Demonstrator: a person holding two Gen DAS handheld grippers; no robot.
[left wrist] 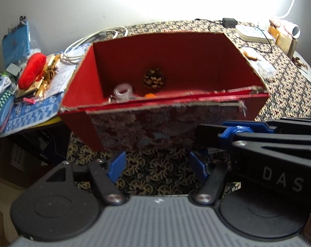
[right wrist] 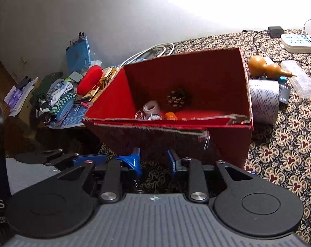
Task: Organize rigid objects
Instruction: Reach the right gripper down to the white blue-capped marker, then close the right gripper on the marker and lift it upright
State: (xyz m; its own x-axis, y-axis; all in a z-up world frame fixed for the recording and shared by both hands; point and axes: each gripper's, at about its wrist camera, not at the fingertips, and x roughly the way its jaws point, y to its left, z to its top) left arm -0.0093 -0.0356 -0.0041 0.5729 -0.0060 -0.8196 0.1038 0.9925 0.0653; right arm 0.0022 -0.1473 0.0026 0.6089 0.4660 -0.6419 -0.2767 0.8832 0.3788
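Note:
A red cardboard box (left wrist: 264,98) (right wrist: 249,131) stands open on the patterned tablecloth. Inside lie a pine cone (left wrist: 153,78) (right wrist: 176,98), a clear tape roll (left wrist: 123,90) (right wrist: 151,107) and a small orange item (left wrist: 149,95) (right wrist: 171,115). My left gripper (left wrist: 157,164) is open and empty, just in front of the box. My right gripper (right wrist: 154,161) is open and empty, also in front of the box; it shows at the right of the left wrist view (left wrist: 258,135).
A brown gourd (right wrist: 266,66), a roll of printed paper (right wrist: 263,100), a clear plastic case (right wrist: 299,78) and a white device (right wrist: 299,43) lie right of the box. A side table at left holds a red cushion (left wrist: 32,70), clothes (right wrist: 54,96) and a blue pouch (left wrist: 16,43).

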